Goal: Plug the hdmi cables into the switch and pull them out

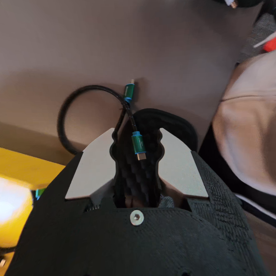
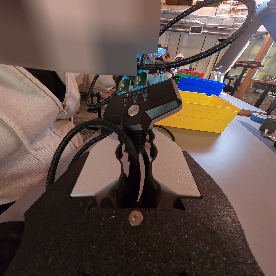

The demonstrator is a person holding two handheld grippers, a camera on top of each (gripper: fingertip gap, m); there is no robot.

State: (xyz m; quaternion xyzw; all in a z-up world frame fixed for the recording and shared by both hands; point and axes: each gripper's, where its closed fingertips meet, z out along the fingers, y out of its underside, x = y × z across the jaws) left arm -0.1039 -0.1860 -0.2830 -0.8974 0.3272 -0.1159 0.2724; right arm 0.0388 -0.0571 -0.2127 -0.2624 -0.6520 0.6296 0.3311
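Green-shelled HDMI plug (image 1: 138,145) loose between my left gripper (image 1: 136,131) jaws, wide, near table (image 1: 89,44) edge. Right gripper (image 2: 136,141) clamps switch (image 2: 141,106) tail, two plugs (image 2: 133,85) seated. Third insertion next, I reckon: needs grabbing shell squarely.

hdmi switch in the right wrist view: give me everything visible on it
The switch is a small dark box with a brushed, woodgrain-like top and grey bevelled edges. On top: a round silver button and three tiny indicator lights under numbered marks. It is lifted off the table, tilted, with the right gripper shut on the ribbed strain relief of its braided lead. Two green plugs with blue collars sit in its far edge; a third port cannot be seen.
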